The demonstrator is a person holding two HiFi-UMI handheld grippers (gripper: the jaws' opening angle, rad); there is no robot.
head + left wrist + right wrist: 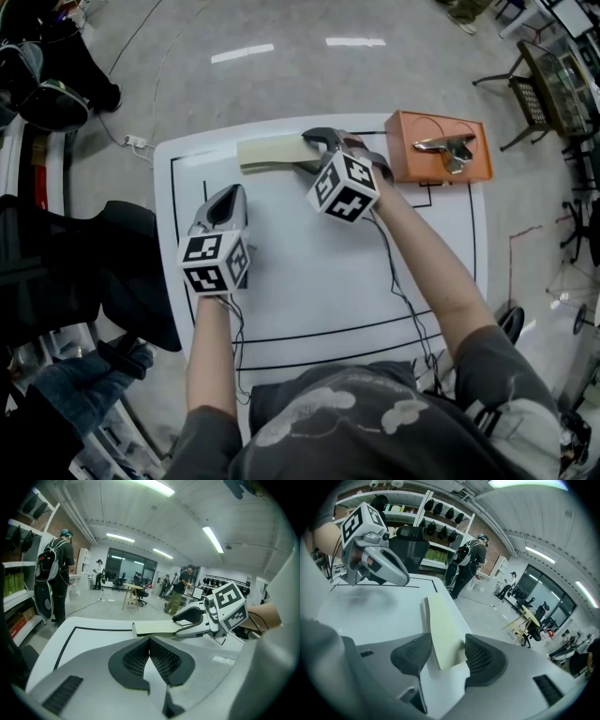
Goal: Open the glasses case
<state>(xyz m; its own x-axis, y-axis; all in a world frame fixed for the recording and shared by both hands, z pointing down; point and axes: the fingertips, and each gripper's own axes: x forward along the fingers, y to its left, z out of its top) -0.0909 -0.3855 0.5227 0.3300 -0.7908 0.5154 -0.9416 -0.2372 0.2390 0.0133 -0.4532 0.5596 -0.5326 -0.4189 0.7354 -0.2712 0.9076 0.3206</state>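
Partly hiding the glasses case (270,152), right gripper (444,654) clamps it; left gripper (149,641) closed, empty.

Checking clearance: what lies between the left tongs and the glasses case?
Only bare white table separates the left tongs from the glasses case; the head view shows it.

Colour rundown: the glasses case (272,152) is a plain pale creamy yellow. The surface (309,281) is white with thin black lines drawn on it. The left hand-held gripper (149,644) and right hand-held gripper (447,654) are both light grey with black mesh-textured pads (136,659), and each has a cube (214,262) of black-and-white square markers. There's an orange tray (412,164) with a shiny silver thing (448,147) in it. The floor (281,84) is grey.
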